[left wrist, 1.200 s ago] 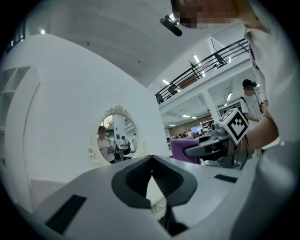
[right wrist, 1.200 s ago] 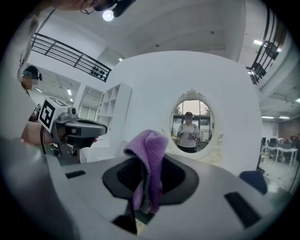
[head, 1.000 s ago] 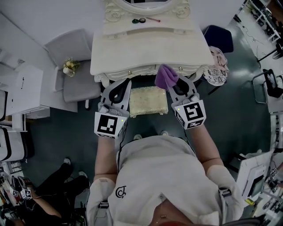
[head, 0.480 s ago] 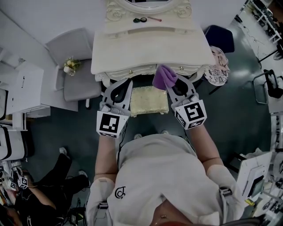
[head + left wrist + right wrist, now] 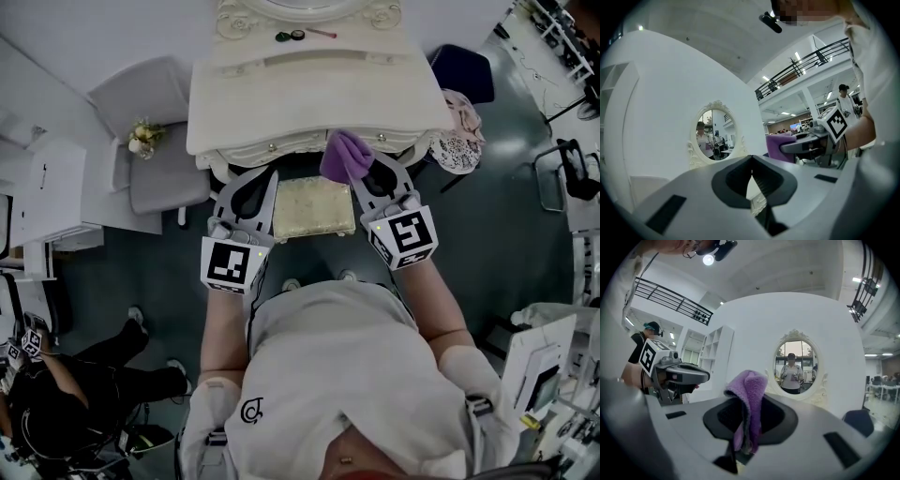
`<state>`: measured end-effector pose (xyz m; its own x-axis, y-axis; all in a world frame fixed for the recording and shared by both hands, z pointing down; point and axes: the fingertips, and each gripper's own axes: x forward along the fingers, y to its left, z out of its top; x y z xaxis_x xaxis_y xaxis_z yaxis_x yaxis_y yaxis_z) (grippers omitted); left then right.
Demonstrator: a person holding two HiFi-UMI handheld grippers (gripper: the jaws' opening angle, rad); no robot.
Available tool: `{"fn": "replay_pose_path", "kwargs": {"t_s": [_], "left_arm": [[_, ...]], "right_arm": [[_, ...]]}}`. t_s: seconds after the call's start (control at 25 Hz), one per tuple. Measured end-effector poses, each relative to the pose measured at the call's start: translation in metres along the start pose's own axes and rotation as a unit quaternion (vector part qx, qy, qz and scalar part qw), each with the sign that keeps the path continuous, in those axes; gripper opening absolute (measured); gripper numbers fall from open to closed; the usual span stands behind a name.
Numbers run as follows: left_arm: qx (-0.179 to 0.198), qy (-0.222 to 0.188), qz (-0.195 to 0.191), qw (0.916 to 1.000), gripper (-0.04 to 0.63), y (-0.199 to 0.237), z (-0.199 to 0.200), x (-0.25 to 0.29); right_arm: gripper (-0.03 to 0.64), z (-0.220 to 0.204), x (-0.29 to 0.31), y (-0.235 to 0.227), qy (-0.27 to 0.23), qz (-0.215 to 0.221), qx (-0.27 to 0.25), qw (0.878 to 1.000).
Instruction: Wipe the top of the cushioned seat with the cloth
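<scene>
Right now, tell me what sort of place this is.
Probably a mock bedroom corner inside a large workshop hall: a white dressing table, its oval mirror, a cushioned seat, and a railed mezzanine.

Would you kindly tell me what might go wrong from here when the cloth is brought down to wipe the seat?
1. The cloth is held only by a bunched fold in the right hand-held gripper, so it may slip out under wiping pressure.
2. The cushioned seat sits right at the dressing table's front edge, so the gripper could knock that edge while wiping the seat's far side.
</scene>
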<state>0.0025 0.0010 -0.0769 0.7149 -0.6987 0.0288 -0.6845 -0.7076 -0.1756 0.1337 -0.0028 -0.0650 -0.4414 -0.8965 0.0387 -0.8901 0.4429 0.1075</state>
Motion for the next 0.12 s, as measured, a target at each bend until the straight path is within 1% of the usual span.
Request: {"fn": "replay_pose_path", "kwargs": {"t_s": [0.12], "left_arm": [[-0.002,-0.001,-0.002,1.0,0.012,-0.0021,-0.0022,0.0035]], "right_arm": [[0.074,-0.003,0.0,-0.0017,-0.003,-0.001,0.005,1.0]]}}
